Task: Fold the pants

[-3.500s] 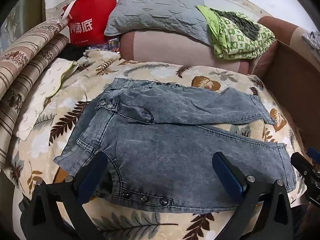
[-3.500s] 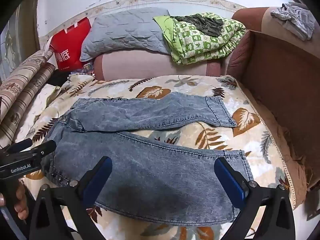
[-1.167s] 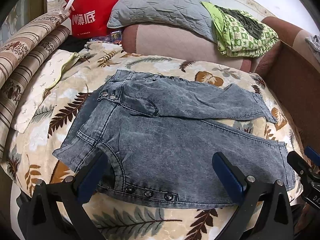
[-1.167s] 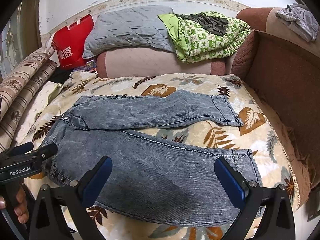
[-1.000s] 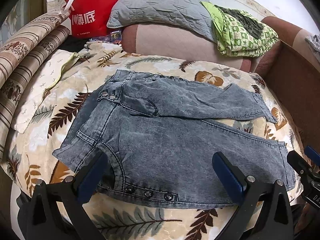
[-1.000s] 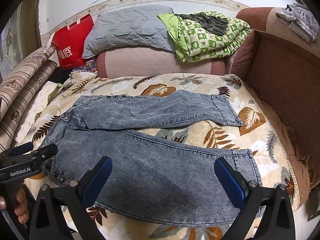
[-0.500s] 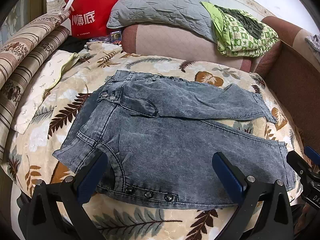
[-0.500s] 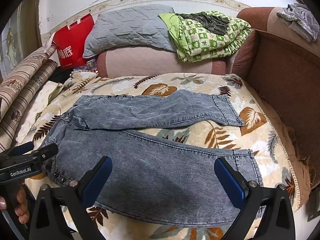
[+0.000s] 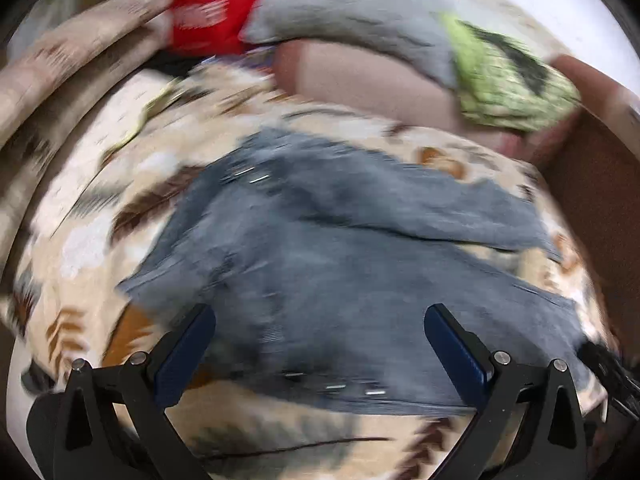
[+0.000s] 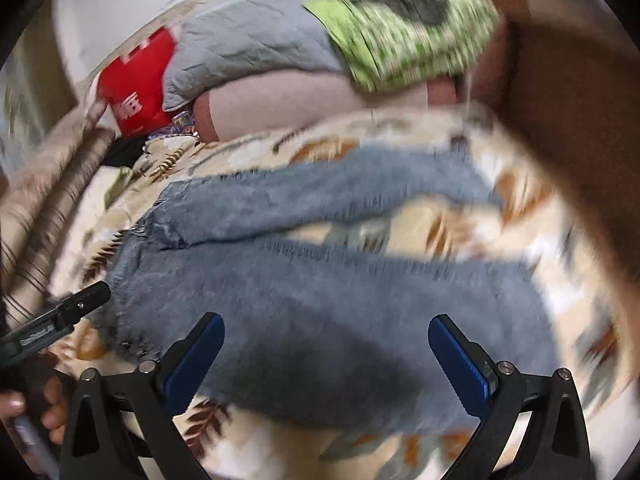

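Observation:
Grey-blue denim pants [image 9: 360, 264] lie flat on a leaf-patterned blanket [image 9: 100, 216], waist at the left, both legs running right, the far leg angled away from the near one. Both now views are smeared by motion. My left gripper [image 9: 320, 340] hangs open above the near waist edge, nothing between its blue pads. My right gripper [image 10: 326, 348] is open above the near leg of the pants [image 10: 320, 292], also holding nothing. The left gripper [image 10: 60, 320] pokes in at the left of the right wrist view, with a hand [image 10: 40, 404] gripping it.
A red bag [image 9: 208, 12], a grey pillow [image 9: 352, 8] and a green patterned quilt [image 9: 508, 80] are stacked at the back on a pink bolster [image 9: 368, 84]. Striped rolled bedding [image 10: 44, 192] lines the left. A brown sofa arm [image 10: 572, 112] walls the right side.
After holding still, both grippers now move quickly and the views blur. The pants sit larger and more central in both views. Both grippers stay open and the pants lie as before.

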A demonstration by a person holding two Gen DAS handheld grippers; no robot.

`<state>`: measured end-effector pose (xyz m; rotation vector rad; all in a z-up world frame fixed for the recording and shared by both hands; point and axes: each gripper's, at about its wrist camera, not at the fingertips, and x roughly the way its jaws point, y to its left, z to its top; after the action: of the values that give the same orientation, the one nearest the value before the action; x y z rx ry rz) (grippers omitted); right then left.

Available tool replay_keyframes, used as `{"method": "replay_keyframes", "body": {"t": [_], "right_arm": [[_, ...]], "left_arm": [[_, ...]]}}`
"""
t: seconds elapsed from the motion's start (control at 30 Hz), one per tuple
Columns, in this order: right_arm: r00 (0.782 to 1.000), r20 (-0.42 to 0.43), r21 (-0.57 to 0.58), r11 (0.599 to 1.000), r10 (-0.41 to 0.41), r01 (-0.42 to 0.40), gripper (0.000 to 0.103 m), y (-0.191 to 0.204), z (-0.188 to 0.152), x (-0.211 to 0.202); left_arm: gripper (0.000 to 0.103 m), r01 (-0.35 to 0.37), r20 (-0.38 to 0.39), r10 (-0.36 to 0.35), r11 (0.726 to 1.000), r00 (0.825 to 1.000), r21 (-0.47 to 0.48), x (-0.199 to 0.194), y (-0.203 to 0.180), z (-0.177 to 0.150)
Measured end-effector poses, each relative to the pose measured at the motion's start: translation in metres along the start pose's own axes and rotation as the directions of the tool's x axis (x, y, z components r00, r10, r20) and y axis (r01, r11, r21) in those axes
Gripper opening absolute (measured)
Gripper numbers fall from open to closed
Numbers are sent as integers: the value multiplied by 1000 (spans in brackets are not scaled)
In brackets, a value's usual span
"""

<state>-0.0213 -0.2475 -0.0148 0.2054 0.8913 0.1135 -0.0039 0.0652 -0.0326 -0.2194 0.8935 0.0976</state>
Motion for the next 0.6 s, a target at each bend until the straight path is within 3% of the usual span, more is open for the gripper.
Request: {"method": "replay_keyframes", "body": {"t": [0.07,0.13,0.23,0.4,0.47,0.6], "right_arm": [[994,-77,84,993,83,-77,103,-18,-20,14],[981,-154,175,980,122,-95,103,-38,-39,28],[956,-196,356,924,219,-138,103,-78,-61,38],[952,-64,640,744,301,-192,103,-154,-81,25],[961,-6,716,672,275,-188,103,-181,-83,16],[970,66,804,564,233,-190,103,-220,-91,4]], "left_arm": [[103,-55,-52,50,993,997,-100,16,37,-5],[103,-106,-120,84,977,989,-186,31,69,-9],[103,-143,-149,107,956,983,-256,38,95,-15],[103,-134,-204,74,944,976,-301,55,103,-14],[103,-116,-248,37,942,968,-314,65,105,-11],[103,-103,-231,34,950,972,-295,70,103,-5]]}}
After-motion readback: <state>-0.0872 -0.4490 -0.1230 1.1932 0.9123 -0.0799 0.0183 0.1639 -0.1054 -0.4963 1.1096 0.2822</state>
